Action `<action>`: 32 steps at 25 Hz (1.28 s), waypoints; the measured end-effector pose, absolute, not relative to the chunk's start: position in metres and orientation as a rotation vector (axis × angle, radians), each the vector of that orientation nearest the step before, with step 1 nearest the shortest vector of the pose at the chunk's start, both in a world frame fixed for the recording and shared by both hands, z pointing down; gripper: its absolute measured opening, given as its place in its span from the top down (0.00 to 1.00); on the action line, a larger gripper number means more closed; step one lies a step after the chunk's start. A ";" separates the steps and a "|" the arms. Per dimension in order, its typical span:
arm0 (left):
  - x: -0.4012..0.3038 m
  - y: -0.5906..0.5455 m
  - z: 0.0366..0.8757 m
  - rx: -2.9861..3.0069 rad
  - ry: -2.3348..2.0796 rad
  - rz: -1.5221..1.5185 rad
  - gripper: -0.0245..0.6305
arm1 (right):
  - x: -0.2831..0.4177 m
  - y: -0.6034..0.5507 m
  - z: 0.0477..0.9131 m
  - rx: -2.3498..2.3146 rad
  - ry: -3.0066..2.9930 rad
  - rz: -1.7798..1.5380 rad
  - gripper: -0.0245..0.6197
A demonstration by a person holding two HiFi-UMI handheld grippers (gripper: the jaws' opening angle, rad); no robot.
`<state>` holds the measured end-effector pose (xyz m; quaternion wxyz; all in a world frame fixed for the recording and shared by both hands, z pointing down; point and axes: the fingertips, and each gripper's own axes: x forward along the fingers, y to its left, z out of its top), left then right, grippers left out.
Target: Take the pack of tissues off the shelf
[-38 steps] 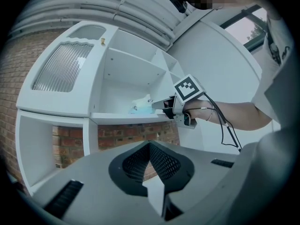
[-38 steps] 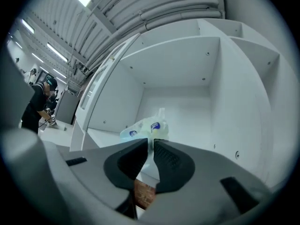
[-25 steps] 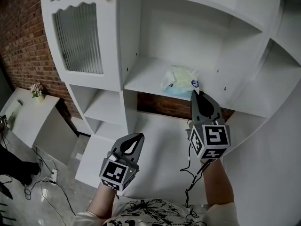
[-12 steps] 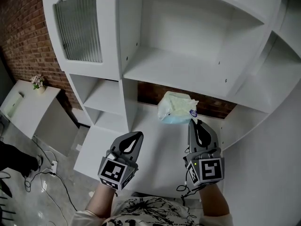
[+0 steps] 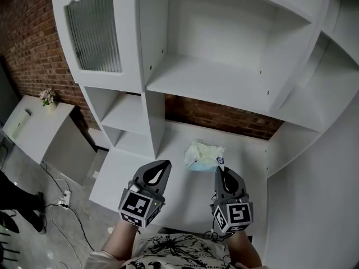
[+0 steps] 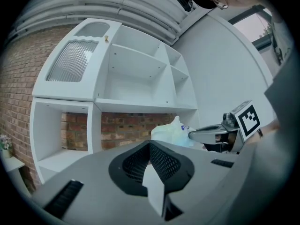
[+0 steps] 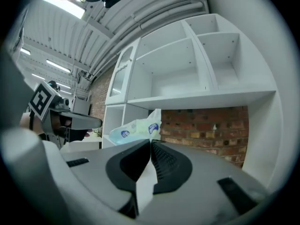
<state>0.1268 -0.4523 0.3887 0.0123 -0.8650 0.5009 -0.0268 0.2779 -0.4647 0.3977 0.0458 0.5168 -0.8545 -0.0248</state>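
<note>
— What is seen first?

— A tall white shelving unit (image 5: 235,91) is seen, set against a red brick wall (image 5: 25,49). Its compartments are open, and a ribbed glass door (image 5: 95,38) is fitted at the upper left. A low white table (image 5: 31,133) is placed to the left of it, and a small flower pot (image 5: 47,98) is stood on that table.

— And the tools?

— The left gripper (image 5: 162,164) is held low before the unit. Its jaws are pressed together and nothing is caught between them. The right gripper (image 5: 220,170) is held just beside it, on the right, with its jaws closed on a corner of the wrapper.

— Where is the pack of tissues (image 5: 203,154) found?

— It is off the wide middle shelf. It is carried at the tip of the right gripper, lower down, in front of the brick-backed recess under that shelf. Whether its far end touches the white surface beneath cannot be told.

— Can any writing be read?

— A pale green and light blue wrapper is shown, and a blue oval label (image 7: 153,127) is printed near the pinched corner. A second such mark is seen further along the pack in the right gripper view. The lettering on both is too small to be read. Only black and white square patterns are carried on each marker cube (image 5: 234,216), with no words.
</note>
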 end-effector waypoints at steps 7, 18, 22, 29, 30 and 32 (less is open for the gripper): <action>0.133 -0.450 0.390 -2.704 1.539 -0.089 0.94 | 0.276 -0.456 0.412 1.557 -2.626 -0.012 0.95; 0.133 -0.452 0.392 -2.702 1.544 -0.089 0.94 | 0.273 -0.456 0.412 1.561 -2.636 -0.011 0.95; 0.135 -0.453 0.393 -2.706 1.538 -0.088 0.94 | 0.274 -0.457 0.411 1.567 -2.633 -0.016 0.95; 0.135 -0.456 0.394 -2.714 1.536 -0.095 0.94 | 0.276 -0.459 0.409 1.580 -2.629 -0.014 0.95; 0.135 -0.456 0.394 -2.711 1.535 -0.092 0.94 | 0.277 -0.459 0.409 1.581 -2.630 -0.012 0.95; 0.135 -0.458 0.393 -2.705 1.534 -0.085 0.94 | 0.277 -0.460 0.409 1.583 -2.631 -0.007 0.95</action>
